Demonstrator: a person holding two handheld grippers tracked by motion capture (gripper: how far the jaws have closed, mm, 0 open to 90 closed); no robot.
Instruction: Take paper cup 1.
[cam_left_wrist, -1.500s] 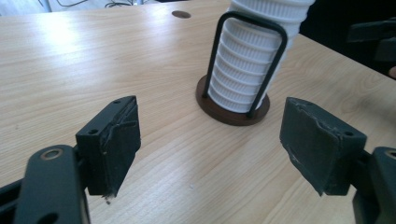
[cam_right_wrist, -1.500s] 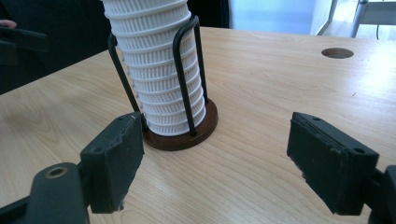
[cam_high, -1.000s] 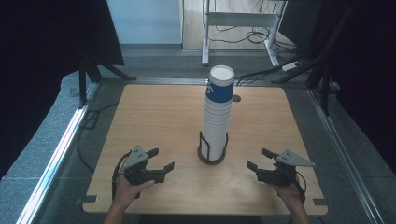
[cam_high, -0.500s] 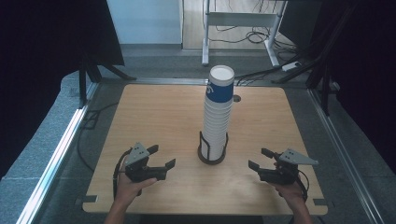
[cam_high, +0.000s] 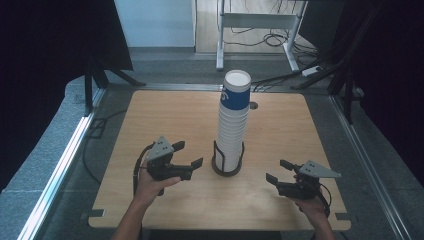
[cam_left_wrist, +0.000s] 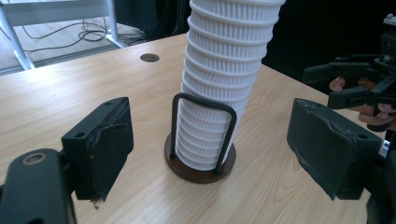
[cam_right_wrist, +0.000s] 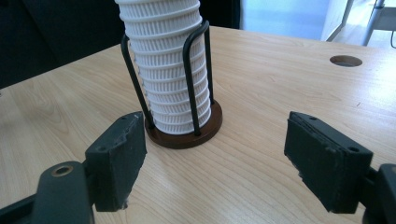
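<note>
Up close, top of the cup stack (cam_left_wrist: 219, 84) cut off by the upper edge in both gripper views; blue top cup (cam_high: 236, 92) seen whole from the high view alone. Base of the stack partly masked by the black wire loops of the cup holder (cam_high: 228, 164), round brown foot (cam_right_wrist: 187, 133) plain beneath. Far part of the right hand blurred and clipped at the edge of the left gripper view.

Stands upright in the holder near the middle of the wooden table (cam_high: 165, 115), between the two tongs and a little farther from the person. Left gripper (cam_high: 187, 156) just beside the holder, pointed at it, jaws apart, having just been opening, nothing between the pads, stack framed in the gap ahead. Right gripper (cam_high: 279, 171) farther off on the other side, aimed at the same holder, jaws likewise apart and empty. Neither touching stack nor holder.
</note>
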